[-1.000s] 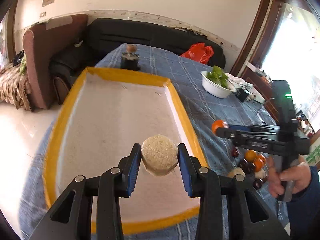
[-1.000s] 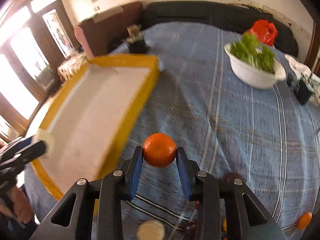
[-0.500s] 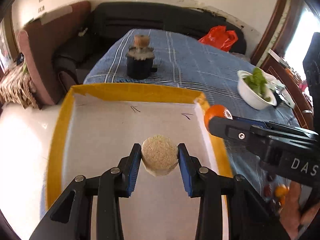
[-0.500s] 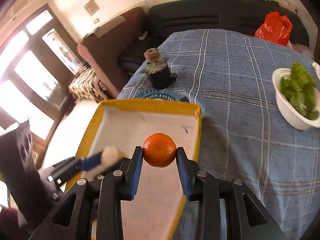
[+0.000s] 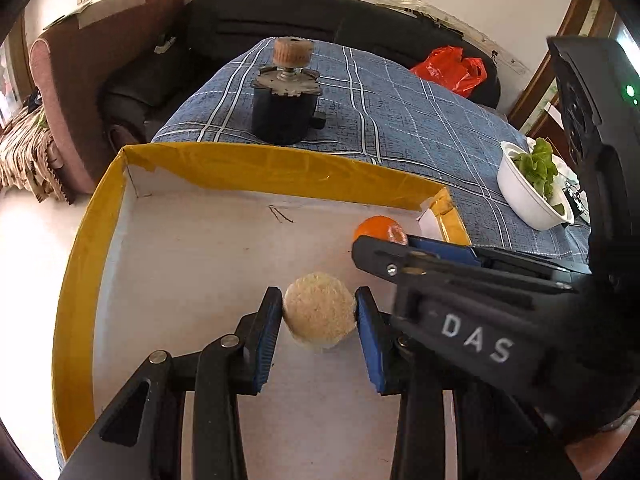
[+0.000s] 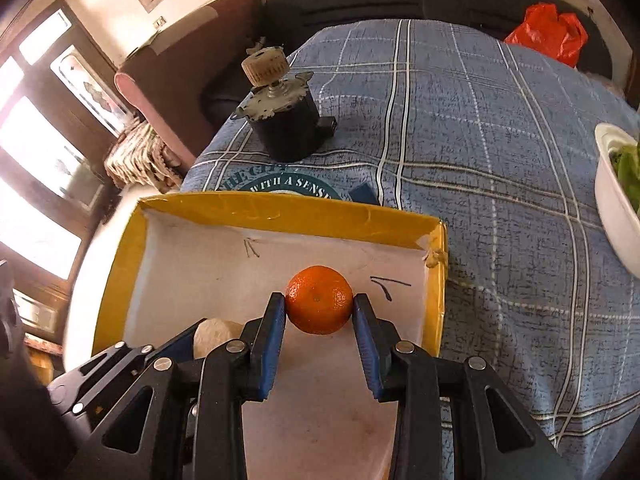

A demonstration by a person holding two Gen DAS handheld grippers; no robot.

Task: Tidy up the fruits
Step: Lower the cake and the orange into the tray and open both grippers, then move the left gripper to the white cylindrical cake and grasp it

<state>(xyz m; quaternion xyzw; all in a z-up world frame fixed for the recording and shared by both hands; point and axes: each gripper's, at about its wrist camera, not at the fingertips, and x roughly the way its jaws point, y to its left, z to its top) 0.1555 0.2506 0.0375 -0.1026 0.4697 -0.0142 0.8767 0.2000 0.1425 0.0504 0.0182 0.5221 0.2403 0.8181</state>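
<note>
— Where's the fruit sitting?

— The left gripper is pinching a pale, rough round fruit between its blue pads, at lower centre of the left wrist view. The right gripper is pinching an orange the same way, at centre of its own view. Both fruits hang over the white floor of the yellow-edged tray.

— How close are the two grippers?

— Just beside each other. In the left wrist view the right gripper crosses in from the right, with the orange near the tray's far right corner.

— Room to move?

— The tray floor to the left and toward the far wall is bare. Beyond the far wall, on the blue checked cloth, stands a dark motor with a gear on top.

— Counts?

— Two fruits, one tray, one motor, one white bowl of greens at the right edge, one red bag upper right.
</note>
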